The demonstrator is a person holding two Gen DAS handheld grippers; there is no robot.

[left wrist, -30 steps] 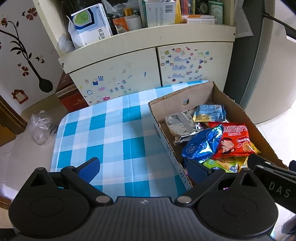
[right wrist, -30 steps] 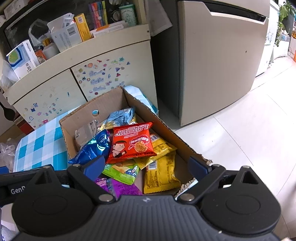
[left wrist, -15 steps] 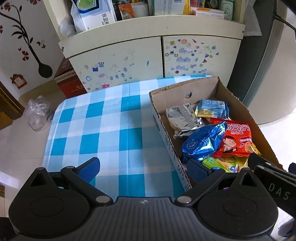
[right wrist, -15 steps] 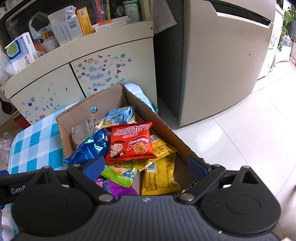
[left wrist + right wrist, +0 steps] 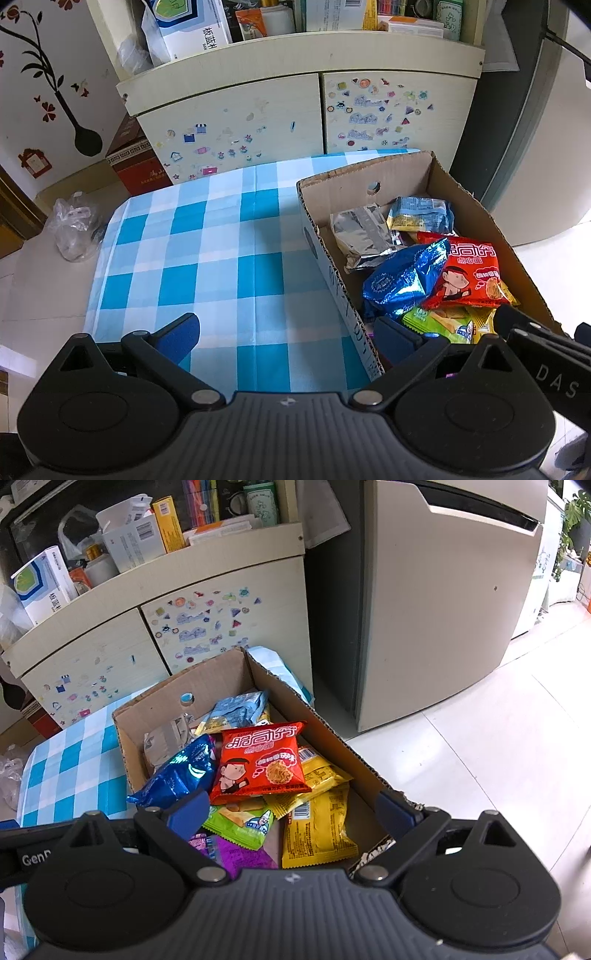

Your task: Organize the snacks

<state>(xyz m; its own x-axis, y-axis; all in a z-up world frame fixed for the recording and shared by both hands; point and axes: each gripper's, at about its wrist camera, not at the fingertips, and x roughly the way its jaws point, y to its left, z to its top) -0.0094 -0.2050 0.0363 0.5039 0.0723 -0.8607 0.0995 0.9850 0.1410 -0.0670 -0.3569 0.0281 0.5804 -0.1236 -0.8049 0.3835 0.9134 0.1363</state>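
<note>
- Your left hand-held gripper (image 5: 286,334) hangs with its blue pads wide apart and nothing between them. One pad sits over the blue-and-white checked surface (image 5: 207,258); the other sits over the near left corner of the cardboard box (image 5: 332,273).
- The surface is bare on its left part. The cardboard box stands on its right part, open at the top.
- Inside the box the snacks lie in a loose heap. A silver packet (image 5: 360,236) and a pale blue packet (image 5: 419,214) lie at the far end. A shiny blue packet (image 5: 177,775) lies beside a red packet (image 5: 260,762), which rests on top of the heap. Yellow packets (image 5: 317,827), a green packet (image 5: 243,823) and a purple packet (image 5: 236,856) lie nearest you.
- Your right hand-held gripper (image 5: 290,812) hovers over the near end of the box, jaws wide, gripping nothing.
- Behind the surface stands a cream cabinet (image 5: 280,107) with stickers on its doors.
</note>
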